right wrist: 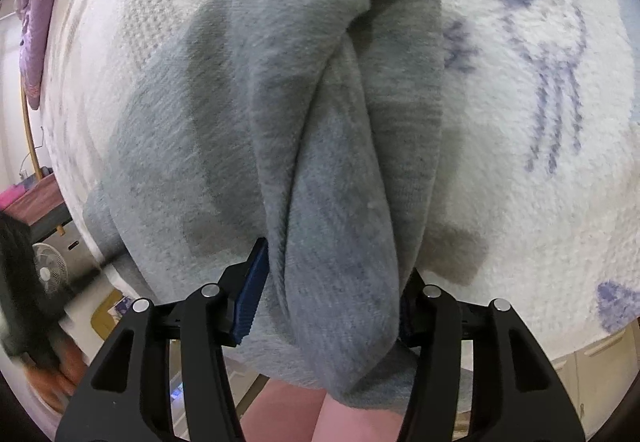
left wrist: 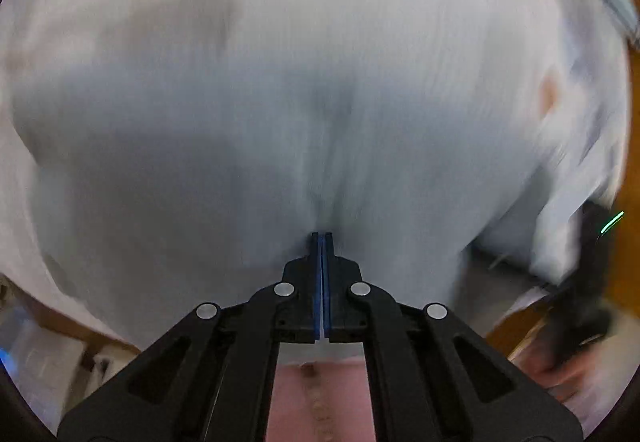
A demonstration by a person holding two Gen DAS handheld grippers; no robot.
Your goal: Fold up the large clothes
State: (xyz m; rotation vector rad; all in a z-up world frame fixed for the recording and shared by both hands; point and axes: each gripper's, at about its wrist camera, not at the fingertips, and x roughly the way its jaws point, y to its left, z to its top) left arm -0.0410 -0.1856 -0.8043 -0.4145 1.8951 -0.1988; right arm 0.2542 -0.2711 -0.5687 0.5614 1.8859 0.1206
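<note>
The left wrist camera sits behind its own left gripper (left wrist: 322, 236), whose black arms fill the bottom centre of the frame. It looks steeply down, very near a pale grey cloth (left wrist: 280, 90) that covers almost the whole blurred picture.

The right wrist camera likewise sits behind the right gripper (right wrist: 332, 274), bottom centre, tilted steeply down and close to a bunched grey garment (right wrist: 320, 102) lying on a white fleecy blanket (right wrist: 540, 162).

Both show grey fabric, though whether it is the same piece cannot be told. The left view's lower right edge shows a blurred dark shape (left wrist: 580, 282).
</note>
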